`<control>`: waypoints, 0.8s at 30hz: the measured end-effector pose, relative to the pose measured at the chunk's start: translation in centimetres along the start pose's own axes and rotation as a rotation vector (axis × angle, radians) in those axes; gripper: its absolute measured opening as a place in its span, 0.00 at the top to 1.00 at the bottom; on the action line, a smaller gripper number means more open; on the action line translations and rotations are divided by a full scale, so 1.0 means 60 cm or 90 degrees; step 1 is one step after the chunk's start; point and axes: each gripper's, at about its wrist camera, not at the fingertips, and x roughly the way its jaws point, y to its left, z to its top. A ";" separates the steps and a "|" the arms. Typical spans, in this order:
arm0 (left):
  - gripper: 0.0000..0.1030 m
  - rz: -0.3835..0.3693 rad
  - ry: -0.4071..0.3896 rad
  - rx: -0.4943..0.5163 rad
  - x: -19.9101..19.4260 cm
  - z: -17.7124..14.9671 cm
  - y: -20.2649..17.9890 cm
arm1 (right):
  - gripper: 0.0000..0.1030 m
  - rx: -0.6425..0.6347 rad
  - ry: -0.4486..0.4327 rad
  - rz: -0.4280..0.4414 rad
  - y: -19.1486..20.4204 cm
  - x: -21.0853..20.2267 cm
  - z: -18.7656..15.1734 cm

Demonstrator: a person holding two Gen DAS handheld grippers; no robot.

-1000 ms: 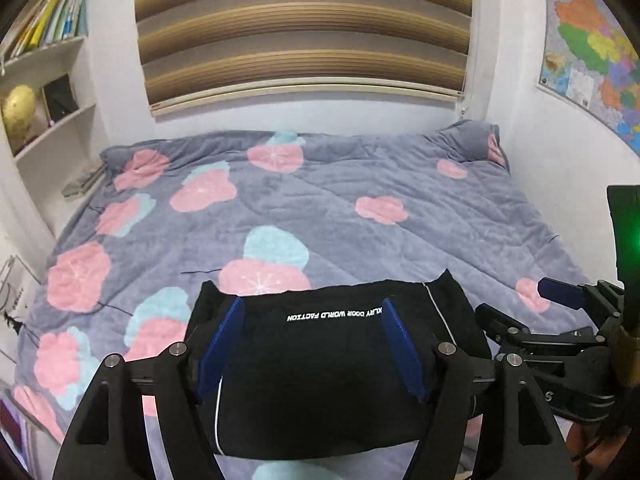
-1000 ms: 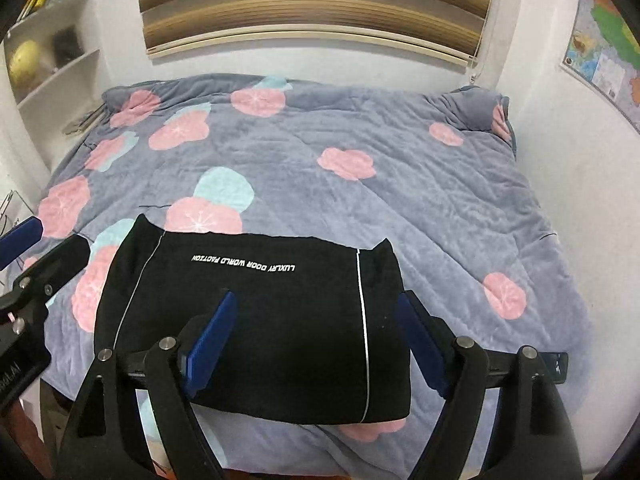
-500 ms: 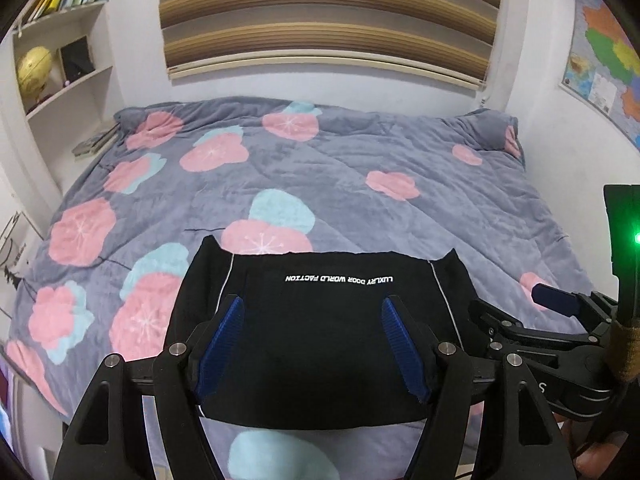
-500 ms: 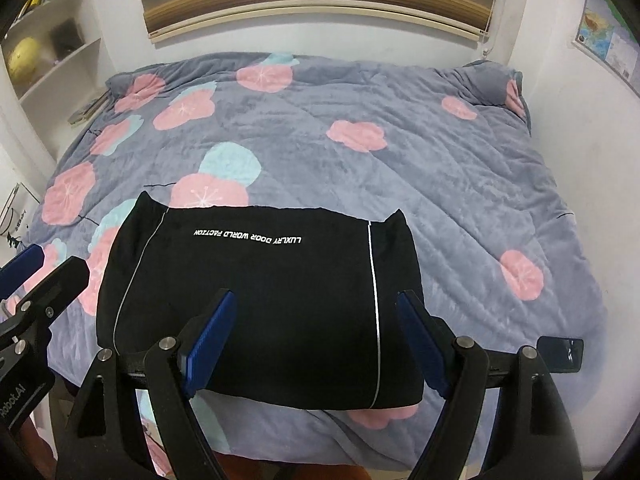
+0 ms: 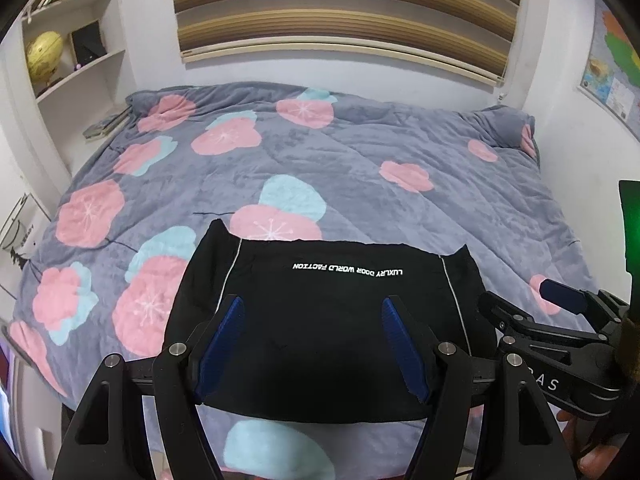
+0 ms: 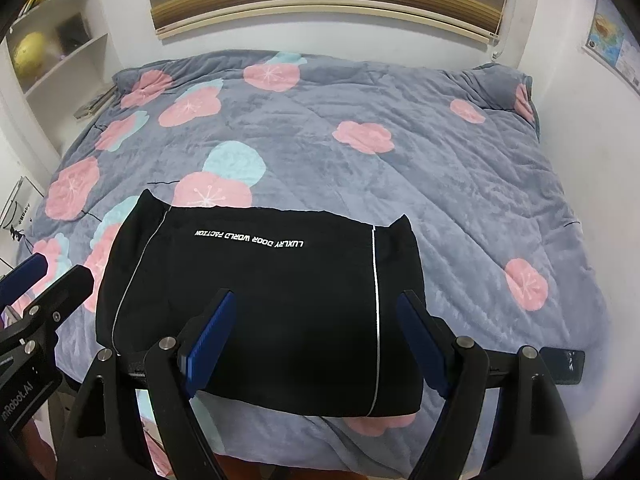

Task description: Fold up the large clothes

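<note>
A black garment (image 5: 328, 320) with white piping and white lettering lies folded into a rectangle near the front edge of the bed; it also shows in the right wrist view (image 6: 260, 300). My left gripper (image 5: 312, 344) is open and empty, held above the garment's near part. My right gripper (image 6: 316, 340) is open and empty, also above the garment's near edge. The right gripper shows at the right of the left wrist view (image 5: 560, 320), and the left gripper at the left of the right wrist view (image 6: 36, 288).
The bed carries a grey quilt (image 5: 360, 168) with pink and teal flowers. A white shelf with a globe (image 5: 44, 56) stands at the left. A window blind (image 5: 340, 4) hangs behind. A dark phone (image 6: 562, 364) lies on the quilt's front right.
Both grippers have drawn back and up from the garment, so more of the bed and its front edge shows. The garment has not moved.
</note>
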 end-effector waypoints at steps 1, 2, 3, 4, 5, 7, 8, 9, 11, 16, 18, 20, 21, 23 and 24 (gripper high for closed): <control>0.29 0.002 0.000 0.000 0.001 0.001 -0.001 | 0.19 -0.002 0.000 -0.001 -0.002 0.001 0.001; 0.29 0.004 0.000 -0.001 0.001 0.001 -0.002 | 0.19 0.000 0.000 -0.002 -0.001 0.001 0.001; 0.29 0.004 0.000 -0.001 0.003 0.002 -0.003 | 0.19 0.000 0.001 -0.001 -0.003 0.003 0.002; 0.29 0.003 0.001 0.000 0.003 0.003 -0.002 | 0.19 0.000 0.002 0.000 -0.007 0.005 0.003; 0.29 0.002 0.001 0.000 0.003 0.003 -0.002 | 0.19 -0.001 0.001 0.001 -0.007 0.003 0.003; 0.29 0.003 0.003 0.000 0.004 0.003 -0.004 | 0.19 -0.001 0.001 0.002 -0.010 0.006 0.005; 0.29 0.003 0.004 0.002 0.005 0.003 -0.006 | 0.19 -0.004 0.001 0.004 -0.012 0.006 0.005; 0.29 0.002 0.006 0.004 0.005 0.003 -0.008 | 0.19 -0.004 0.000 0.004 -0.012 0.006 0.006; 0.29 0.004 0.007 0.006 0.005 0.002 -0.012 | 0.19 -0.004 0.001 0.004 -0.011 0.006 0.005; 0.29 0.005 0.007 0.004 0.004 0.002 -0.015 | 0.19 -0.002 0.005 0.004 -0.013 0.010 0.005; 0.29 0.006 0.010 0.003 0.005 0.001 -0.016 | 0.19 0.000 0.006 0.004 -0.012 0.010 0.004; 0.29 0.005 0.012 0.001 0.007 -0.002 -0.015 | 0.19 0.000 0.008 0.004 -0.014 0.012 0.002; 0.29 0.004 0.013 0.001 0.008 -0.002 -0.013 | 0.19 0.000 0.009 0.004 -0.015 0.013 0.001; 0.29 0.004 0.013 0.000 0.010 -0.004 -0.011 | 0.19 0.000 0.012 0.003 -0.016 0.015 -0.001; 0.29 0.004 0.014 0.000 0.010 -0.005 -0.011 | 0.19 0.001 0.013 0.003 -0.016 0.016 -0.002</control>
